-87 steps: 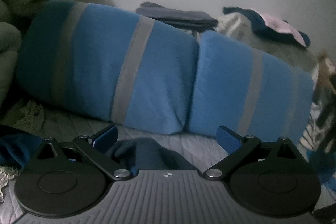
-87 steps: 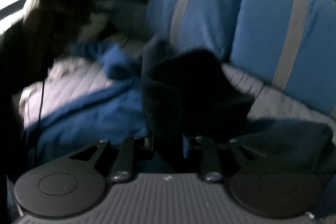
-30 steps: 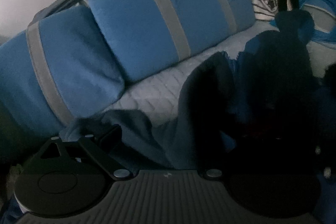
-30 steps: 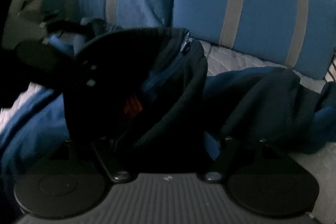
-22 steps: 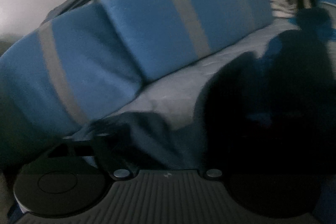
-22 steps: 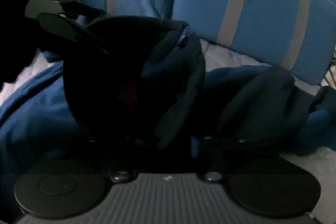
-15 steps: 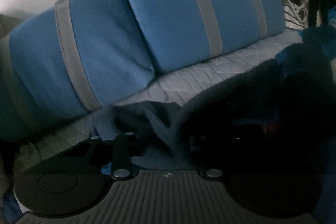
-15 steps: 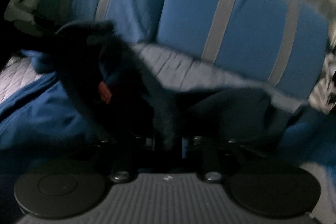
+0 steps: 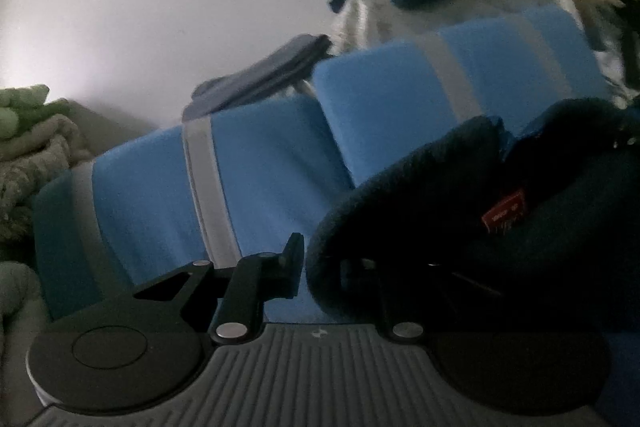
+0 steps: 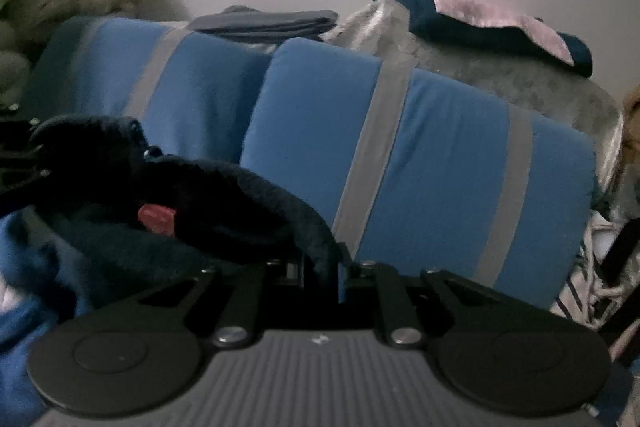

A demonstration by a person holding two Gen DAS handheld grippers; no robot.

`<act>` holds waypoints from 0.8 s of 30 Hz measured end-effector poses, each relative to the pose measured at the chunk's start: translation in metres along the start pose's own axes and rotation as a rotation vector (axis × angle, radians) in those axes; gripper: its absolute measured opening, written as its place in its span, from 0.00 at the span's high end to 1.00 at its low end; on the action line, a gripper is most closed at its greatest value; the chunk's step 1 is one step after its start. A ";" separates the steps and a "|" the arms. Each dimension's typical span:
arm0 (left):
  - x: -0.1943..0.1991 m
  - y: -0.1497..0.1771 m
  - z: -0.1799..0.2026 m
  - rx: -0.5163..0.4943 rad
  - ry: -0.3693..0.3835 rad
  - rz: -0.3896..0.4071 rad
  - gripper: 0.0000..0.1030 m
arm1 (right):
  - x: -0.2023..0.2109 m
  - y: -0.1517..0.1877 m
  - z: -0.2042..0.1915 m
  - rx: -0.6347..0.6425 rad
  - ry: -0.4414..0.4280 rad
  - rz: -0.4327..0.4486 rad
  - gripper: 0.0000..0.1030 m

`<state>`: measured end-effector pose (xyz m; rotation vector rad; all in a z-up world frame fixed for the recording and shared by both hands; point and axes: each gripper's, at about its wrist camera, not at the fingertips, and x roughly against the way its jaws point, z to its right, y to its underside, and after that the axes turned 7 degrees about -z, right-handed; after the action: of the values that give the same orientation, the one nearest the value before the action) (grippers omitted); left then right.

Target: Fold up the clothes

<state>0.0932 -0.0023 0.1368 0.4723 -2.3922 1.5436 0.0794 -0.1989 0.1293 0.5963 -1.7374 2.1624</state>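
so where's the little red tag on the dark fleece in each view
Left wrist: red tag at right of centre, inside the dark fleece collar.
Right wrist: red tag at left of centre, in the fleece folds.
Shared landmark: the blue pillows with grey stripes behind the fleece.

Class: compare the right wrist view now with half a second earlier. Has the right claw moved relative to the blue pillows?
Yes. The right claw has risen: the pillows sit lower in view, more wall shows above them, and the dark garment hangs lifted with it.
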 end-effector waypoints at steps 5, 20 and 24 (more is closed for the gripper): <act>-0.047 -0.030 0.000 -0.008 -0.038 -0.010 0.85 | -0.045 -0.039 0.017 -0.032 0.008 -0.006 0.87; -0.203 0.010 0.014 0.133 0.091 -0.357 0.85 | -0.204 -0.023 0.023 -0.130 -0.043 -0.307 0.86; -0.226 0.023 0.008 0.219 0.130 -0.427 0.82 | -0.225 -0.012 0.020 -0.157 -0.059 -0.362 0.81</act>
<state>0.2903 0.0284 0.0286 0.8368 -1.8767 1.5807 0.2837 -0.2103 0.0315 0.8642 -1.6582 1.7610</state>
